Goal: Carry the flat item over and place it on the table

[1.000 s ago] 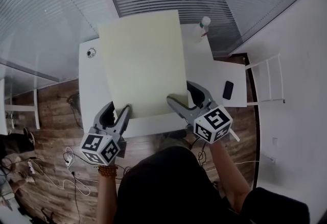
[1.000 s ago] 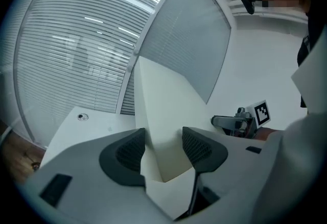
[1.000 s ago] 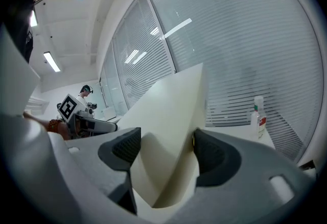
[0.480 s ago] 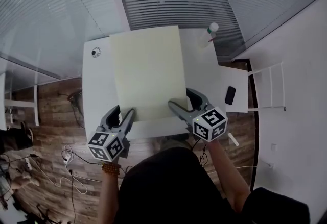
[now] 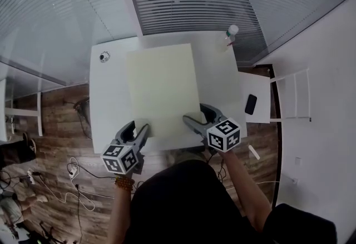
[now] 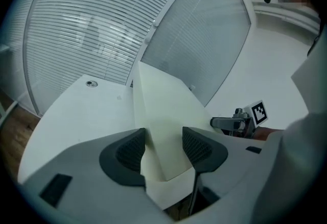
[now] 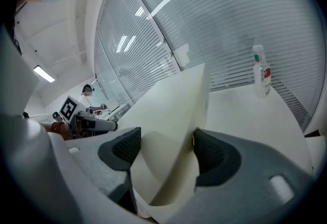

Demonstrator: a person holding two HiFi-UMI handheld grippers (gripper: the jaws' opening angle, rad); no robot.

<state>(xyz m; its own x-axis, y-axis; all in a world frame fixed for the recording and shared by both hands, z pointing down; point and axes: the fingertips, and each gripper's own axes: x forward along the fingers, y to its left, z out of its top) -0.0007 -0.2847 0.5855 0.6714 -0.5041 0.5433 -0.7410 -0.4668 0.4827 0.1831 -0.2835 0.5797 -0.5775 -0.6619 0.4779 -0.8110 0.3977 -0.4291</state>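
A large pale yellow flat sheet (image 5: 164, 84) lies over the white table (image 5: 108, 98), its near edge at the table's front. My left gripper (image 5: 142, 128) holds the sheet's near left corner and my right gripper (image 5: 193, 119) holds the near right corner. In the left gripper view the sheet (image 6: 163, 105) runs up between the two dark pads of the left gripper (image 6: 164, 141), slightly curled. In the right gripper view the sheet (image 7: 173, 105) bends between the pads of the right gripper (image 7: 167, 149) and touches the right pad.
A clear bottle (image 5: 230, 34) stands at the table's far right corner, and a small round fitting (image 5: 104, 57) sits far left. A black phone (image 5: 250, 104) lies on a small side table (image 5: 258, 84) to the right. Beside that is a white chair (image 5: 295, 95). Cables (image 5: 78, 173) lie on the wooden floor.
The sheet has come down from a raised tilt to nearly flat over the table. Both grippers have lowered with it and drawn back to the table's front edge.
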